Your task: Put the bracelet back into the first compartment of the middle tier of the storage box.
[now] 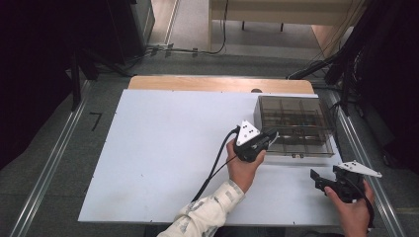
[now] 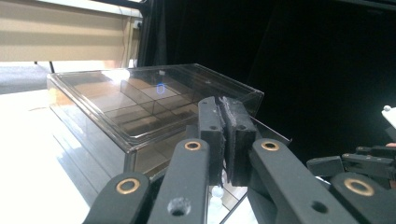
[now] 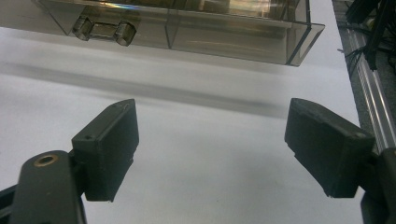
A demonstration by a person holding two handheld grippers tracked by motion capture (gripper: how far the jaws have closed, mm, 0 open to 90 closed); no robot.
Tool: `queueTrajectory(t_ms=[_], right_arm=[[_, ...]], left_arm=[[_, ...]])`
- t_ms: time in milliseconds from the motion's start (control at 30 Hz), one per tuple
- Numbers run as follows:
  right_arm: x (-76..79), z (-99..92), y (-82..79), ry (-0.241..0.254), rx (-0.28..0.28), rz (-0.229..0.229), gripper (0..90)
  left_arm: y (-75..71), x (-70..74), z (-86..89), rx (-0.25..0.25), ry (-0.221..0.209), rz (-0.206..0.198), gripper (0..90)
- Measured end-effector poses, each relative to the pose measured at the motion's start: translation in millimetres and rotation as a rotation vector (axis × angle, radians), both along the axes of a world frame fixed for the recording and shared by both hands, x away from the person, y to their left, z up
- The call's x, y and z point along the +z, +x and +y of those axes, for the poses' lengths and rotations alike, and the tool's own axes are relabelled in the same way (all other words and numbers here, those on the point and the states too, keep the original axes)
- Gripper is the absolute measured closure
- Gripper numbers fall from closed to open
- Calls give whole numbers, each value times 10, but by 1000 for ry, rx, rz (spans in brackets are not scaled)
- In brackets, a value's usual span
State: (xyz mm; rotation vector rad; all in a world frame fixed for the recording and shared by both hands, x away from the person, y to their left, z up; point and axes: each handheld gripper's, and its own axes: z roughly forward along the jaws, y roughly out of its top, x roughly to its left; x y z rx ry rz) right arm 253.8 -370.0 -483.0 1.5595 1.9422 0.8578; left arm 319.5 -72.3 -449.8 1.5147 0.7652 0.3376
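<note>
A smoky clear plastic compartment box (image 1: 291,126) with its lid down stands at the right of the white table (image 1: 163,148). My left gripper (image 1: 270,136) is held at the box's front left corner, jaws shut with nothing between them. In the left gripper view the shut pads (image 2: 225,109) sit just in front of the box (image 2: 135,100), near its lid edge. My right gripper (image 1: 317,180) hovers open near the table's front right corner, short of the box. In the right gripper view its gripper (image 3: 211,116) is wide open over bare table, with the box's front wall (image 3: 210,30) and a latch (image 3: 105,30) beyond.
A wooden strip (image 1: 220,84) borders the table's far edge. Metal rails (image 1: 54,158) run along the floor on both sides, and cables (image 1: 197,49) lie beyond the table. Dark equipment stands at far left and right. The left half of the table is bare.
</note>
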Motion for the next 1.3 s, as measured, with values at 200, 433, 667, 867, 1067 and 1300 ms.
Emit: queueTrajectory(t_ms=[200,433,667,867,1067,1300], right_arm=[[-2,-1,1,1,2,1,161],[-2,-3,2,2,3,1,160],[-2,-4,2,3,4,0,161],[-3,-4,3,4,4,1,161],[-3,-4,2,3,4,0,161],[-3,-9,3,3,5,1,160]], left_arm=[[34,-36,-57,-4,-1,6,882],[66,-81,-116,-13,12,17,882],[101,-127,-132,-3,37,20,882],[125,-154,-131,6,52,24,882],[170,-210,-131,8,77,45,882],[192,-249,-140,12,97,54,881]])
